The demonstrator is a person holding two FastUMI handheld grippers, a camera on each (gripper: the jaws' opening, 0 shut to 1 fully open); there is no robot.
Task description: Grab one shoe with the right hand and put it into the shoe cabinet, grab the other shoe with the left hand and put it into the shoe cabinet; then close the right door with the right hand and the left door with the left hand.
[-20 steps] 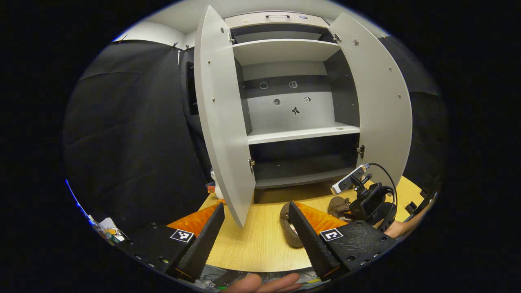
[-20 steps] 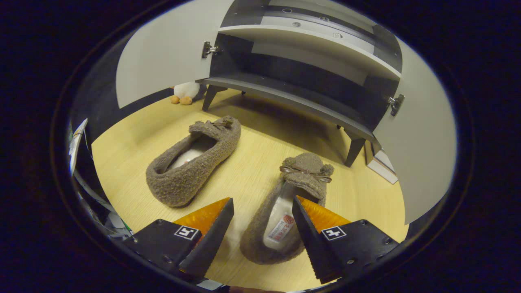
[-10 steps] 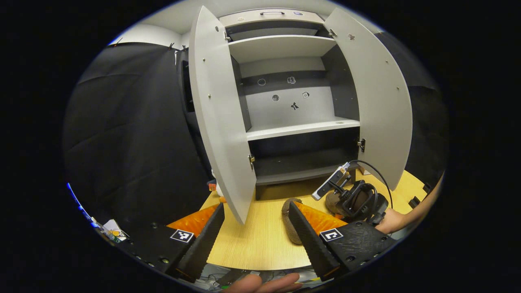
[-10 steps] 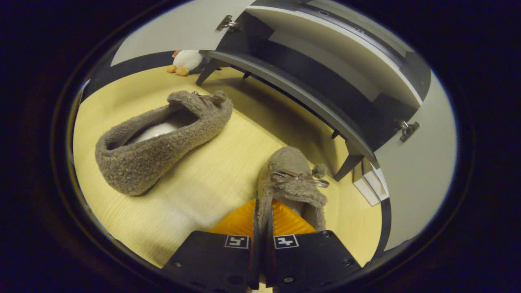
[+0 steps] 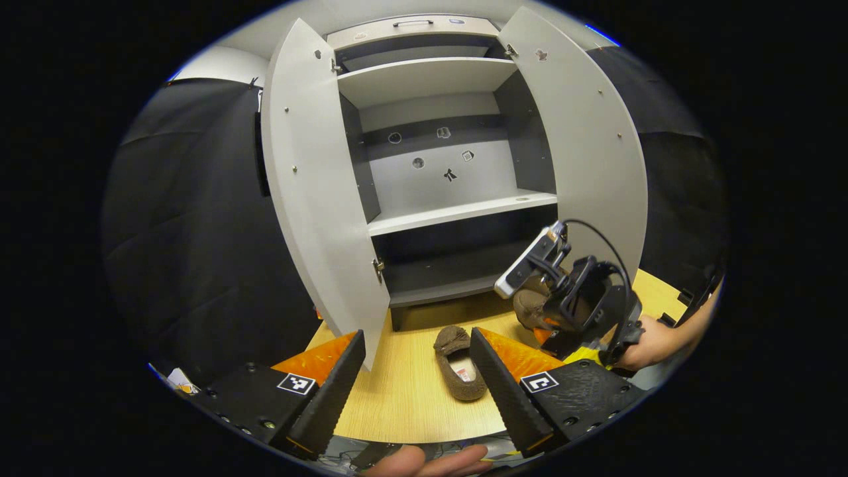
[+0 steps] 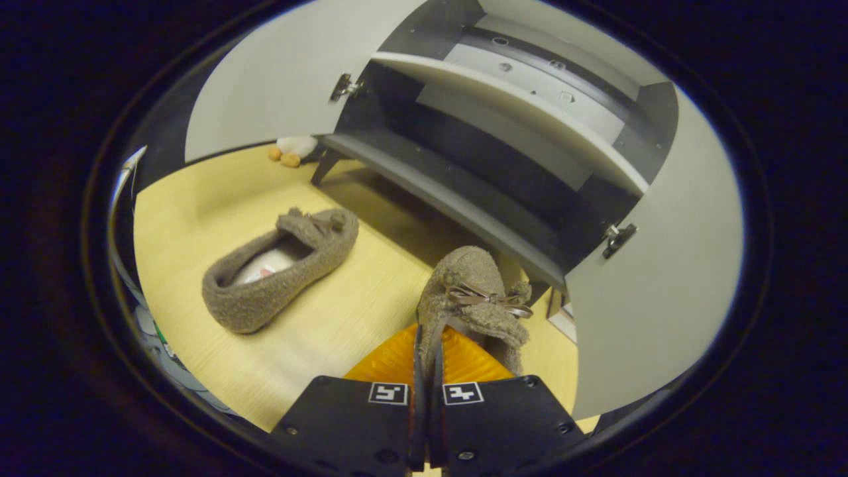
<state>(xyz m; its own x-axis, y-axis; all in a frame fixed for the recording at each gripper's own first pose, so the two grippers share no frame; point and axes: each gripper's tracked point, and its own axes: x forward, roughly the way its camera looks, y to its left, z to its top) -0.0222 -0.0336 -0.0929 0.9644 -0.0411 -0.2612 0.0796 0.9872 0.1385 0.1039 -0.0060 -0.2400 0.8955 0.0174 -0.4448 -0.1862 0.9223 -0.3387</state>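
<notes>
Between my right gripper's (image 6: pixel 424 371) pinched fingers sits one shoe (image 6: pixel 474 301), lifted off the floor (image 6: pixel 331 318) before the cabinet's (image 5: pixel 450 199) open doors. My left gripper (image 5: pixel 417 377) is spread wide above the other shoe (image 5: pixel 457 368), which lies on the floor.

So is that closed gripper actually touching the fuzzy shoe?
Touching. In the right gripper view, the right gripper has both fingers pinched on the side wall of the held shoe, no gap visible.

Each claw (image 5: pixel 417 371) has ridged wedge fingers, black screwed blocks, square markers.
</notes>
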